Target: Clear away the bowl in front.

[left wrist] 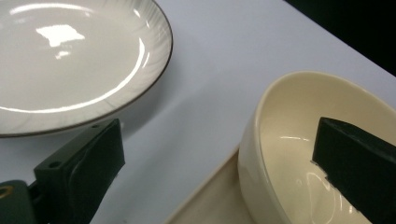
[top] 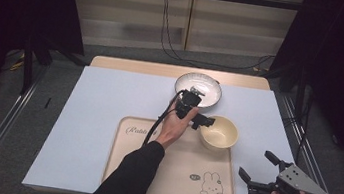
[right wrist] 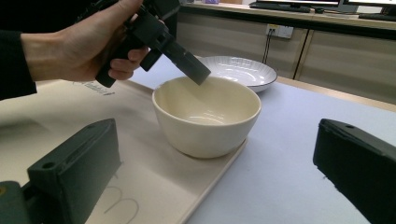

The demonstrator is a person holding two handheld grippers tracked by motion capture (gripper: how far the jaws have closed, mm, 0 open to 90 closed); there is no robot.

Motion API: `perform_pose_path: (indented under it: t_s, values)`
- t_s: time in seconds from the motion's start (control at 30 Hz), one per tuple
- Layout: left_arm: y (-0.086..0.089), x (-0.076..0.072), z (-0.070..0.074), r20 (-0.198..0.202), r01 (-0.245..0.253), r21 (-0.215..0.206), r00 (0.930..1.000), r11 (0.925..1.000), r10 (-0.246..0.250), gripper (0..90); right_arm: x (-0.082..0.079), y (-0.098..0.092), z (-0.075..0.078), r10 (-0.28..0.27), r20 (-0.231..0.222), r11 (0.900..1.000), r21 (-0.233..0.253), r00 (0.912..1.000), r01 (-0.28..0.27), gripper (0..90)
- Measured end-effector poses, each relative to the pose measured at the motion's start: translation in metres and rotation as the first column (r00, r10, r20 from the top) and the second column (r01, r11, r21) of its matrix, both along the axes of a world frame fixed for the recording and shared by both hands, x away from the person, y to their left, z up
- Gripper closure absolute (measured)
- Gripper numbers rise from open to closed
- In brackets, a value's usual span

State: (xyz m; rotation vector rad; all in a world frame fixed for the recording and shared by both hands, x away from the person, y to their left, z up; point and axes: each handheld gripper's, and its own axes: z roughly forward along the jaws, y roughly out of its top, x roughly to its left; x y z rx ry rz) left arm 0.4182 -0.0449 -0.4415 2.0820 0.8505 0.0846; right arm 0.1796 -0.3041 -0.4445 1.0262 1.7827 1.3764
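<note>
The left hand-held gripper (top: 201, 119) is open, jaws set astride the near-left rim of the cream bowl (top: 219, 132): in the left gripper view one jaw hangs inside the bowl's cavity and the other sits outside over the worktop, neither pad clearly touching the wall yet. The bowl stands upright at the far right corner of the beige tray (top: 126, 161), its base just at the tray's raised edge, with the white plate (top: 210, 88) close behind it on the white mat. The bowl looks like glazed ceramic, so likely stiff, fairly heavy for a one-sided pinch, slick on the glaze and chippable if knocked on the tray lip or the plate. The rim wall is the only sensible hold; a deep bite well down the wall should limit tipping, since the weight will hang off one side. Lifting straight up before any sideways move would clear the tray edge. The right hand-held gripper (top: 257, 170) is open too, holding nothing, held low near the tray's front right corner and pointed at the bowl. Hard to make out: whether the inner jaw touches the bowl's inner wall, the bowl's foot where it meets the tray, and the far side of the plate behind the hand (right wrist: 74, 51) in the right gripper view. The tray's print under the forearm is partly covered.
</note>
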Motion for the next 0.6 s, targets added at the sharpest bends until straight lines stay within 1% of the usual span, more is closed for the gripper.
perform_pose_path:
  t_s: [0.03,0.07,0.13,0.17,0.2,0.23,0.27,0.3,0.33,0.37,0.4,0.43,0.47,0.5,0.53,0.57,0.6]
  values:
    - [0.002,-0.002,0.002,0.016,-0.010,0.004,0.9998,0.9999,0.010,3.1,0.000,0.000,0.000,0.006,0.000,1.000,0.001,1.0000,-0.006,0.0]
    - [0.003,-0.003,0.004,0.018,-0.020,0.004,0.9996,0.9998,0.020,2.9,0.000,0.000,0.000,0.006,-0.002,1.000,0.001,1.0000,-0.006,0.0]
    - [0.010,-0.004,0.009,0.040,-0.023,0.008,0.9990,0.9997,0.022,2.8,0.000,0.001,0.000,0.003,-0.002,1.000,0.003,1.0000,-0.003,0.0]
    - [0.010,-0.004,0.009,0.040,-0.023,0.008,0.9990,0.9997,0.022,2.8,0.000,0.001,0.000,0.003,-0.002,1.000,0.003,1.0000,-0.003,0.0]
    - [0.015,-0.006,0.011,0.064,-0.025,0.006,0.9977,0.9997,0.025,2.8,0.000,0.001,0.000,0.000,-0.003,1.000,0.002,1.0000,0.000,0.0]
    - [0.018,-0.008,0.013,0.085,-0.030,0.015,0.9960,0.9994,0.029,2.8,0.000,0.001,0.000,0.000,-0.003,1.000,0.002,1.0000,0.000,0.0]
    - [0.020,-0.009,0.014,0.096,-0.039,0.009,0.9946,0.9992,0.038,2.8,0.000,0.001,0.000,-0.001,-0.003,1.000,0.002,1.0000,0.001,0.0]
    - [0.023,-0.010,0.016,0.105,-0.038,0.015,0.9938,0.9992,0.036,2.8,0.000,0.001,0.000,0.002,-0.001,1.000,0.001,1.0000,-0.002,0.0]
    - [0.025,-0.011,0.017,0.109,-0.052,0.000,0.9927,0.9986,0.052,2.5,0.001,0.000,0.000,-0.001,0.000,1.000,-0.002,1.0000,0.001,0.0]
    - [0.029,-0.012,0.019,0.114,-0.058,0.003,0.9919,0.9983,0.058,2.5,0.000,0.000,0.000,0.001,-0.001,1.000,0.001,1.0000,-0.001,0.0]
    - [0.032,-0.012,0.019,0.116,-0.055,-0.013,0.9917,0.9984,0.056,2.5,0.001,0.000,0.000,0.002,0.003,1.000,-0.001,1.0000,-0.002,0.0]
    - [0.032,-0.012,0.019,0.116,-0.055,-0.013,0.9917,0.9984,0.056,2.5,0.000,0.001,0.000,0.001,0.000,1.000,0.000,1.0000,-0.001,0.0]
    - [0.038,-0.013,0.021,0.130,-0.055,-0.026,0.9898,0.9981,0.058,2.5,0.000,0.001,0.000,0.001,-0.002,1.000,0.001,1.0000,-0.001,0.0]
    - [0.038,-0.013,0.021,0.130,-0.055,-0.026,0.9898,0.9981,0.058,2.7,0.000,0.001,0.000,0.001,-0.002,1.000,0.001,1.0000,-0.001,0.0]
    - [0.042,-0.014,0.024,0.132,-0.058,-0.018,0.9895,0.9982,0.060,2.7,0.000,0.001,0.000,0.001,-0.002,1.000,0.001,1.0000,-0.001,0.0]
    - [0.049,-0.016,0.028,0.139,-0.054,-0.037,0.9886,0.9979,0.058,3.5,0.000,0.001,0.000,-0.002,0.001,1.000,-0.001,1.0000,0.002,0.0]
    - [0.049,-0.016,0.028,0.139,-0.054,-0.037,0.9886,0.9979,0.058,3.0,0.000,0.001,0.000,-0.002,0.001,1.000,-0.001,1.0000,0.002,0.0]
